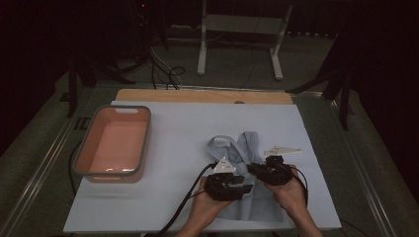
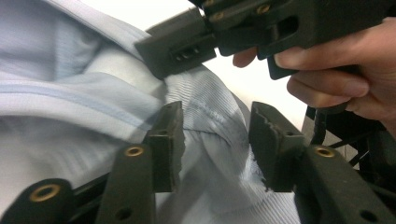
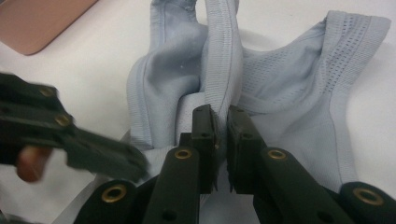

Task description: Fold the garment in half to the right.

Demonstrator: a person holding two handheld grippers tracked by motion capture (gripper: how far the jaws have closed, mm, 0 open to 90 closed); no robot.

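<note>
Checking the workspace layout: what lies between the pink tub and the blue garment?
In the high view, bare white tabletop separates pink tub from blue garment.

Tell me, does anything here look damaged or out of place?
Yes. The rubber pads of the left claw look chipped and ragged along their edges. The pale blue garment lies bunched, not flat, which suits the handling.

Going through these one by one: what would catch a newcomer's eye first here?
The pale blue garment crumpled near the front middle of the white table cover, with both grippers on it. The right gripper pinches a ribbed strap of it; the left gripper stands open over a fold. At the left sits a pink basin with a grey rim.
</note>
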